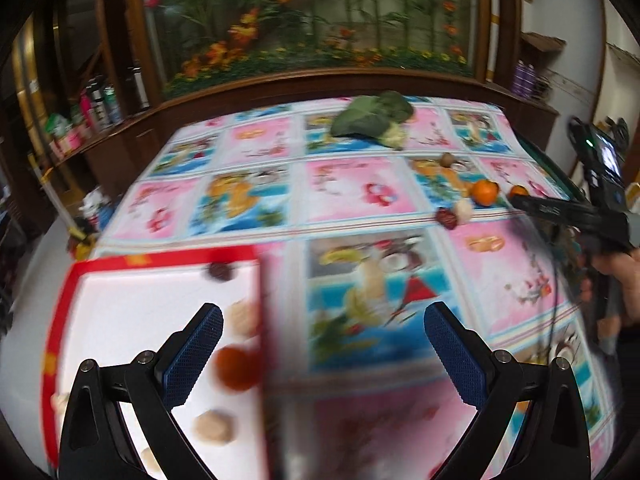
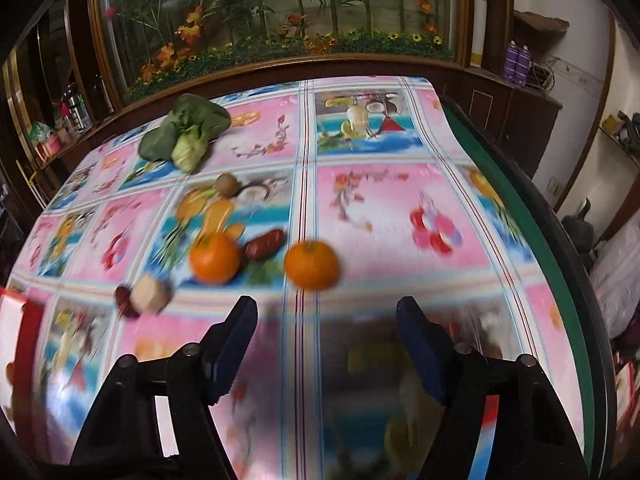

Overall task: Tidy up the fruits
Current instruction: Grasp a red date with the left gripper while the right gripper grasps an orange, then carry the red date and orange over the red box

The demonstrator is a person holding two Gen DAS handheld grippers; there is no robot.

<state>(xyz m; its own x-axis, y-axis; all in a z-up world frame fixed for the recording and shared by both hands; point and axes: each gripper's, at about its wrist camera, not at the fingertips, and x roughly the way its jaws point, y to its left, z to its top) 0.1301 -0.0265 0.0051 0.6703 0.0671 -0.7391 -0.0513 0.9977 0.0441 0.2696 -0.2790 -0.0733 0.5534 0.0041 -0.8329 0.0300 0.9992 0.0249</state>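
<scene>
My left gripper point(image 1: 324, 320) hangs open and empty over the right rim of a red-edged white tray point(image 1: 60, 320). The tray holds a blurred orange point(image 1: 236, 366), a dark red fruit point(image 1: 220, 270) and pale beige fruits point(image 1: 214, 428). My right gripper point(image 2: 326, 308) is open with nothing between its fingers, just short of an orange point(image 2: 312, 264) on the patterned tablecloth. Left of it lie a second orange point(image 2: 215, 258), a red date point(image 2: 264, 244), a beige fruit point(image 2: 150, 294), a dark red fruit point(image 2: 124, 300) and, farther back, a brown round fruit point(image 2: 226, 184).
A green leafy vegetable point(image 2: 184, 132) lies near the table's far side. A dark wooden cabinet point(image 1: 320, 84) with a flower display runs behind the table. The table's green right edge point(image 2: 560, 240) drops off close by. A person's hand point(image 1: 628, 280) shows at the right.
</scene>
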